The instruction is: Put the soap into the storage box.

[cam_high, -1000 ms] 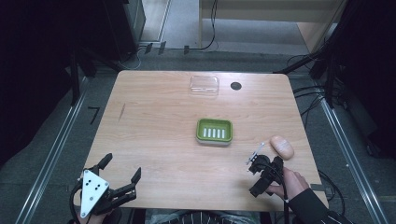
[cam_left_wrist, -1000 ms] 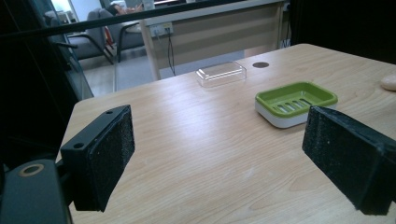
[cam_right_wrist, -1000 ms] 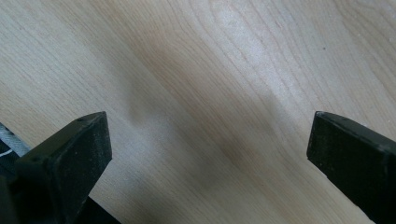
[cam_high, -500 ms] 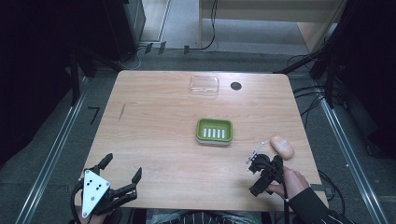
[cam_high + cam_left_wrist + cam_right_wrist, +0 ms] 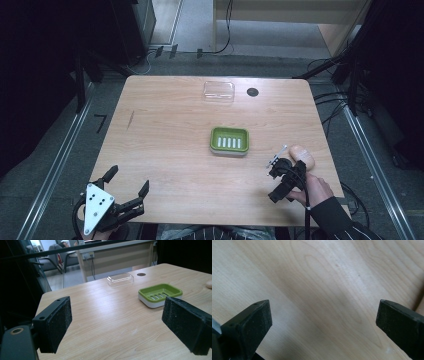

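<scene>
A green soap dish (image 5: 229, 141) with a slotted floor sits mid-table; it is also ahead of the left jaws (image 5: 160, 293). A pale pink soap bar (image 5: 302, 156) lies to its right, near the table's right edge. My right gripper (image 5: 274, 184) is held by a hand just in front of the soap, open, pointing down at bare wood (image 5: 324, 315). At the table's front left corner my left gripper (image 5: 129, 181) stands open and empty, its pads wide apart (image 5: 115, 325).
A clear plastic lid (image 5: 219, 91) lies at the far edge of the wooden table (image 5: 165, 135), with a round black grommet (image 5: 252, 92) beside it. Cables and metal rails run along the floor on both sides.
</scene>
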A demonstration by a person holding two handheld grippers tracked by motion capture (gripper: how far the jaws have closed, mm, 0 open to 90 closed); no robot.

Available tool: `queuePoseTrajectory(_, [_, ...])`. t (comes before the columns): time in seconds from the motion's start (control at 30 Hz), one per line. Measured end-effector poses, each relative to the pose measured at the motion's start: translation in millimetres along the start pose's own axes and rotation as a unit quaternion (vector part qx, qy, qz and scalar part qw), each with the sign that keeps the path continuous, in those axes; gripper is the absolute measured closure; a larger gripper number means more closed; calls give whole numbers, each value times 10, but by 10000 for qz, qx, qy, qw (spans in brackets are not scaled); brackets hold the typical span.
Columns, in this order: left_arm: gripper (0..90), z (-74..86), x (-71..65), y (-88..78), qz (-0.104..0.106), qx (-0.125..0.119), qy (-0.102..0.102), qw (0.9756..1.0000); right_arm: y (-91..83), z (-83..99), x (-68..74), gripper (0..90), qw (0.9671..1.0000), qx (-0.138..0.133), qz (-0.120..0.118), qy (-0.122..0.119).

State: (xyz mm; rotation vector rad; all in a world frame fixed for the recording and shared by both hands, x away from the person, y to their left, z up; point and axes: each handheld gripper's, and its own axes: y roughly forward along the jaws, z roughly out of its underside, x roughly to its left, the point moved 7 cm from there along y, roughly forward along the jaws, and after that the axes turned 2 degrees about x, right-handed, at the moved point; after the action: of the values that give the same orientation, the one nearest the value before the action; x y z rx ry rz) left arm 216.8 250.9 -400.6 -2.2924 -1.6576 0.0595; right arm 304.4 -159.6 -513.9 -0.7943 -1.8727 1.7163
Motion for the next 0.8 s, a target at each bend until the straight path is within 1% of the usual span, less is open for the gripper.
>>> queuePoseTrajectory(0.03, [96, 0, 0, 0, 0, 0, 0, 10000, -10, -8, -16, 5, 10000, 0, 4, 54])
queuePoseTrajectory(0.1, [96, -5, -2, 8, -7, 2, -13, 10000, -15, -19, -38, 5, 10000, 2, 24, 62])
queuePoseTrajectory(0.13, [96, -6, -11, 18, -5, 13, 0, 10000, -19, -37, -71, 5, 9999, 6, 85, 87])
queuePoseTrajectory(0.17, [96, -7, -34, 29, 29, 50, 89, 9999, -21, -66, -109, 5, 9998, -32, 102, 164])
queuePoseTrajectory(0.23, [96, 0, -41, 31, 40, 80, 159, 9998, -19, -95, -142, 5, 9997, -32, 97, 225])
queuePoseTrajectory(0.3, [96, 3, -34, 23, 39, 87, 135, 9999, -23, -108, -156, 5, 9997, 0, 101, 231])
queuePoseTrajectory(0.33, [96, 6, -4, 7, -8, 47, 38, 10000, -25, -152, -165, 5, 9996, -34, 120, 258])
queuePoseTrajectory(0.37, [96, 6, -4, 7, -8, 47, 38, 10000, -25, -152, -165, 5, 9996, -34, 120, 258])
queuePoseTrajectory(0.4, [96, 2, 15, -6, -37, 15, -51, 10000, -41, -195, -145, 5, 9995, -28, 121, 279])
queuePoseTrajectory(0.5, [96, -3, 7, 0, -32, 6, -38, 10000, -53, -232, -116, 5, 9997, -73, 115, 223])
queuePoseTrajectory(0.53, [96, -3, -14, 12, -3, 46, 31, 10000, -58, -233, -107, 4, 9998, -71, 120, 164])
queuePoseTrajectory(0.57, [96, 0, -18, 16, -5, 65, 80, 9999, -59, -227, -115, 4, 9998, -74, 99, 165])
queuePoseTrajectory(0.63, [96, 1, -21, 17, 1, 72, 86, 9999, -70, -216, -153, 3, 9997, -47, 95, 211])
queuePoseTrajectory(0.73, [96, 6, -3, 6, -15, 53, 35, 10000, -78, -224, -195, 0, 9996, -81, 98, 250])
queuePoseTrajectory(0.8, [96, 1, 5, -5, -25, 30, -11, 10000, -124, -238, -283, 0, 9993, -144, 122, 311])
